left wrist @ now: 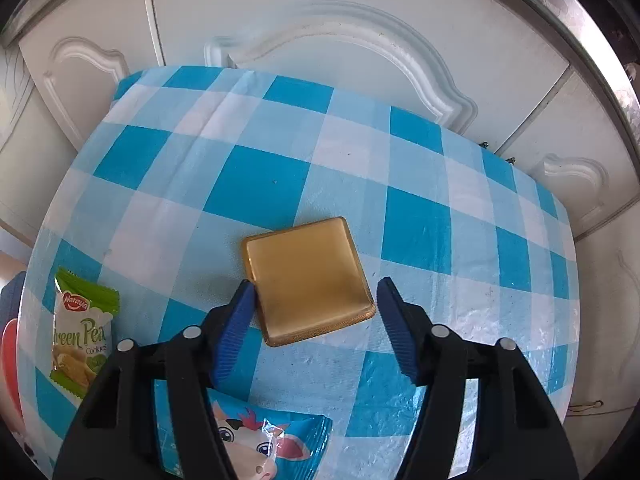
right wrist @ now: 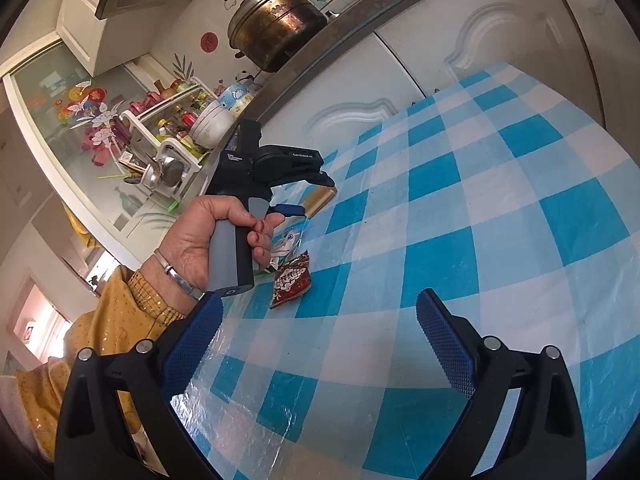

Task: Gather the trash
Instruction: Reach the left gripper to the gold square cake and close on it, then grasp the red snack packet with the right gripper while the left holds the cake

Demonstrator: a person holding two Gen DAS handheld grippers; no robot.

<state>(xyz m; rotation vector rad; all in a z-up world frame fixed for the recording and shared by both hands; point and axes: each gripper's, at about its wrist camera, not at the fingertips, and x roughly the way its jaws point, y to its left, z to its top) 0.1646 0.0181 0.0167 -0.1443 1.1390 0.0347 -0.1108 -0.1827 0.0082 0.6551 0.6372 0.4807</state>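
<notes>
The left gripper hangs over a square gold packet lying flat on the checked desk. Its jaws straddle the packet: the left pad sits against the packet's edge, while the right pad stands just clear of the opposite corner, so the packet is between the jaws but not yet clamped. No earlier picture is here to judge by, so I take this as a grasp about to close, not one made.

The right gripper hovers above bare cloth with its jaws apart and nothing between them.

Several pieces of trash lie on the desk. A green cookie wrapper sits near the left edge, well apart from the gold packet. A blue cow packet lies just under the left gripper's body. In the right wrist view, a red-brown wrapper lies beside the person's hand, near that blue packet.

No bin or bag shows in either view, so I cannot tell where the trash goes or whether any has been collected. As the desk lies, at least four pieces remain, and the task looks to be at an early or middle stage.
</notes>
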